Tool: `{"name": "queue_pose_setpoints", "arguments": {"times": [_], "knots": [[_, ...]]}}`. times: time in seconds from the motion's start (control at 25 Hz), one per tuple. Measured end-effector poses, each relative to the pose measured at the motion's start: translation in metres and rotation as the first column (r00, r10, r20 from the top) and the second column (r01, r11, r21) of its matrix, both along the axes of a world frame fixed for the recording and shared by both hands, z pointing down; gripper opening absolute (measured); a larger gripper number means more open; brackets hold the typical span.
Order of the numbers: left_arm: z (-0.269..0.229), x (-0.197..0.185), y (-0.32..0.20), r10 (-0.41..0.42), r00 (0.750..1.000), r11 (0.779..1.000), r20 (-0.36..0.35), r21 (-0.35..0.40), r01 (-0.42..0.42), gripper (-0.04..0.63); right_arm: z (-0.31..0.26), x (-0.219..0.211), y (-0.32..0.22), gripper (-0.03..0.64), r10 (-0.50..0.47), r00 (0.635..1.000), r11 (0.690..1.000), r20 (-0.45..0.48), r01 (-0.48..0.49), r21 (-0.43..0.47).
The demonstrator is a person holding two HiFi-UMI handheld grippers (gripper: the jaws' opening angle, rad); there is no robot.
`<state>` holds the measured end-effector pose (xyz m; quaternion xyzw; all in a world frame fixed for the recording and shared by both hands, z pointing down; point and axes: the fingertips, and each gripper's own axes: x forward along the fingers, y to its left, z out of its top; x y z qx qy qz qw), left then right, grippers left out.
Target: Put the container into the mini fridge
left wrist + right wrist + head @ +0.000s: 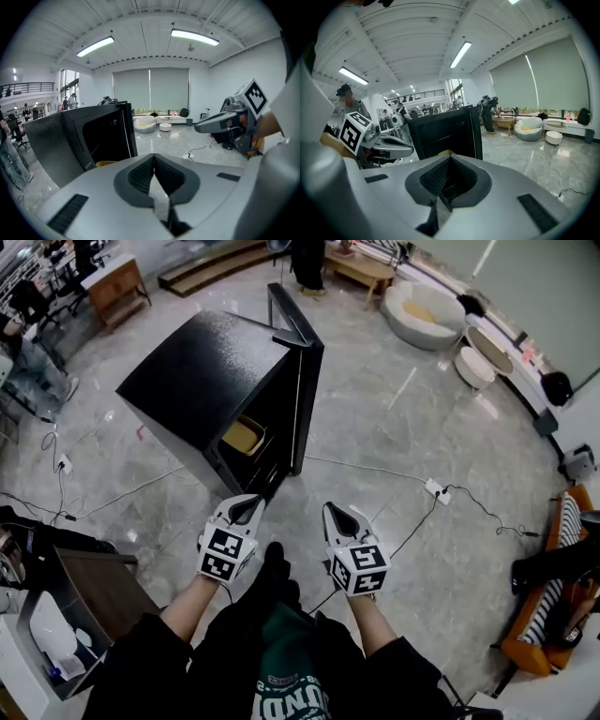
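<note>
Twice shows jaws pressed together on nothing — left gripper and right gripper alike. Finds the yellow container already inside the open mini fridge. Looks light, rigid, likely slick — best pinched across the rim.

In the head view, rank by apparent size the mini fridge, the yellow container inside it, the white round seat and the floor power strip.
mini fridge
white round seat
yellow container, partly hidden
power strip
The seat sits farther away, so it may really be bigger.
</note>
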<state>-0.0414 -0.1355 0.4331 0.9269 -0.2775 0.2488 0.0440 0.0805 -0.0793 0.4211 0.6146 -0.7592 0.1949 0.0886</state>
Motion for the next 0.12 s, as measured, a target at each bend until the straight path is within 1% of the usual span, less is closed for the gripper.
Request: {"name": "queue_pose_setpoints", "arguments": {"times": [0.12], "knots": [[0.0057,-0.0039,0.0032,0.002,1.000,1.000,0.012,-0.019,-0.002,0.014,0.0007,-0.0032,0.0013,0.034,0.000,1.000,1.000,0.001,0.000,-0.007]]}}
